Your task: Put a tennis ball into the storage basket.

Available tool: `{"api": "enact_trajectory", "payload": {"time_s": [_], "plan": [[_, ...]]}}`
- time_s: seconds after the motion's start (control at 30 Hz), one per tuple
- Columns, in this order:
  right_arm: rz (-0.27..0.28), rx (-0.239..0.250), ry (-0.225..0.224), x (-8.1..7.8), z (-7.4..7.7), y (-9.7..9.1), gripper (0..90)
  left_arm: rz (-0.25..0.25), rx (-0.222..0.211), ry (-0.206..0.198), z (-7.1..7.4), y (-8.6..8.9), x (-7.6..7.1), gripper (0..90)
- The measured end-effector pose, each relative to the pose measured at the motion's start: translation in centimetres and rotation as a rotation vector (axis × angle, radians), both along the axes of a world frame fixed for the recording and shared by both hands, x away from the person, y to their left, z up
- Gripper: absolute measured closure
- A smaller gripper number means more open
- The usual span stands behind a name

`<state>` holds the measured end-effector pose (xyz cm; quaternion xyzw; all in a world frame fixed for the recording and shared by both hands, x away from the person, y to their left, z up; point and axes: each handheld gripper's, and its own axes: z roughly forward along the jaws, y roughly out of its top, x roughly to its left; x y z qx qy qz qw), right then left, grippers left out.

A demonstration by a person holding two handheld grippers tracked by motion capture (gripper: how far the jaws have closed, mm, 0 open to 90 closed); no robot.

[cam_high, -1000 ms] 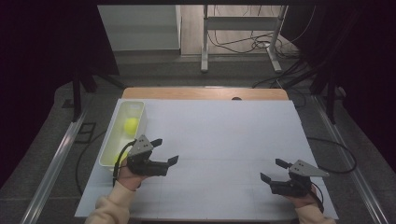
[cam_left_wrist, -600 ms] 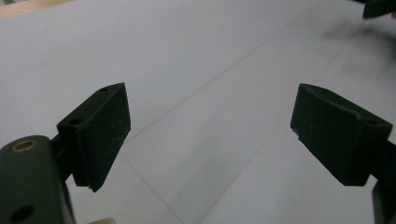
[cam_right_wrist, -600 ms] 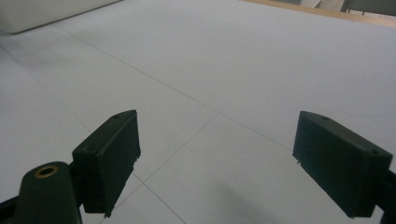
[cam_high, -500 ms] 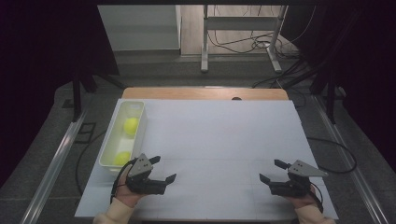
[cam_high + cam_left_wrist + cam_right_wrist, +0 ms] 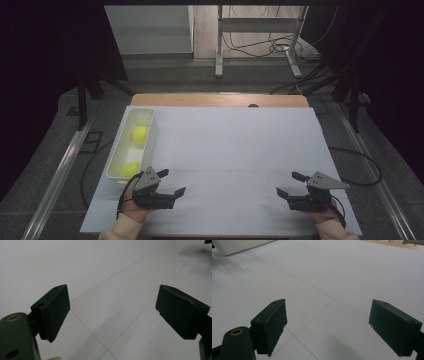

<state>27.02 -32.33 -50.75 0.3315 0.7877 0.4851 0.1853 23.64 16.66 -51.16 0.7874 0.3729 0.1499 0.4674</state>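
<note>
The white-covered counter (image 5: pixel 235 150) carries a long white plastic bin (image 5: pixel 131 145) at its left edge, long axis running away from the person. Two yellow-green balls (image 5: pixel 140 134) lie inside. The left gripper (image 5: pixel 172 184), fingers (image 5: pixel 53 311) spread and empty, rests just beside the bin's near end; the right gripper (image 5: pixel 292 185), also spread and empty, is well apart.

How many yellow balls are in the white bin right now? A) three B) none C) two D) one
C: the high view shows two yellow balls in the bin, the far ball near its middle and the near ball at the end by the left gripper.
</note>
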Motion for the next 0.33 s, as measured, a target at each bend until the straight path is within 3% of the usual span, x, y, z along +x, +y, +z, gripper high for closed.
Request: {"api": "enact_trajectory", "payload": {"time_s": [0.33], "plan": [[0.008, -0.007, 0.007, -0.01, -0.05, 0.1, 15.2, 0.0, 0.001, 0.002, -0.09, -0.08, 0.22, 13.2]]}}
